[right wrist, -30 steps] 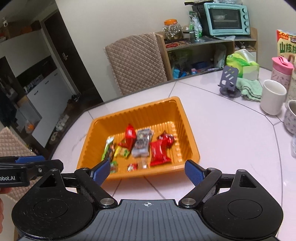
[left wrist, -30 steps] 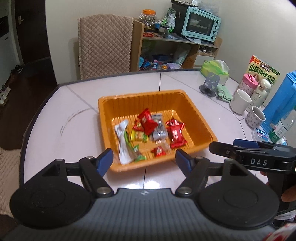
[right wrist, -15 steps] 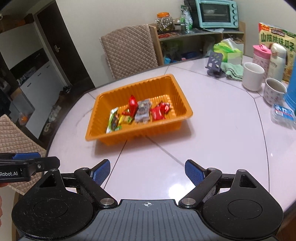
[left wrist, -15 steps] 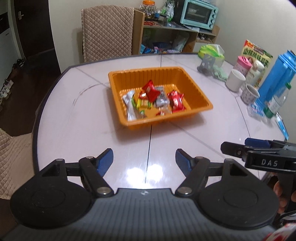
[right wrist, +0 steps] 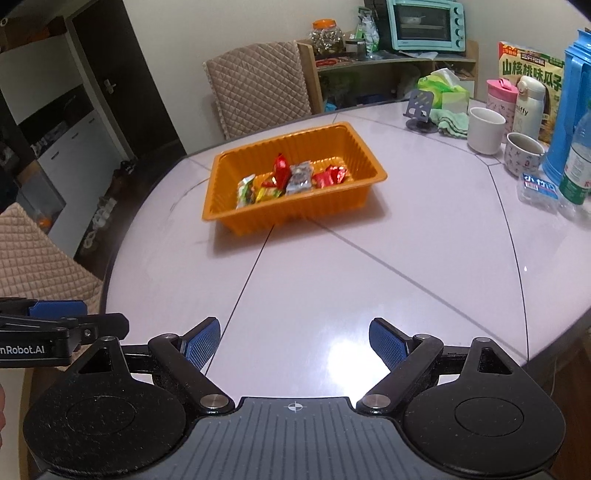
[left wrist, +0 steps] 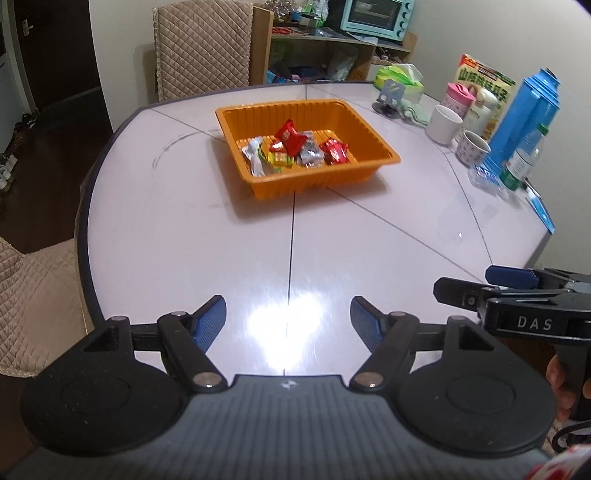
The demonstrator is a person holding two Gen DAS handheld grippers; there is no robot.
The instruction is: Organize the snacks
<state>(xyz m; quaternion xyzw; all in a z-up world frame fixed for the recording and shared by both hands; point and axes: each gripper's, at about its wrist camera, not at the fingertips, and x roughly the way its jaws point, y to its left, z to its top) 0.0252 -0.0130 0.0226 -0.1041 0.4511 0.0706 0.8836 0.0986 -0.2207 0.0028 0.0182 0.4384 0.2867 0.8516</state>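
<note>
Blue jug [right wrist: 570, 103] cut off right

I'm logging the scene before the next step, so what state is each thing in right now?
left hand-held gripper: open, holding nothing.
right hand-held gripper: open, holding nothing.
orange tray: upright on the table, snacks inside.
snack packets: loosely piled at the tray's near end.
white mug: upright.
patterned cup: upright.
pink tumbler: lid on.
toaster oven: door shut.

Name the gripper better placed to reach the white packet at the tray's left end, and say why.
Left, narrowly. Both the left gripper and right gripper are open, empty, far from the orange tray; the white packet lies on the left one's side.
</note>
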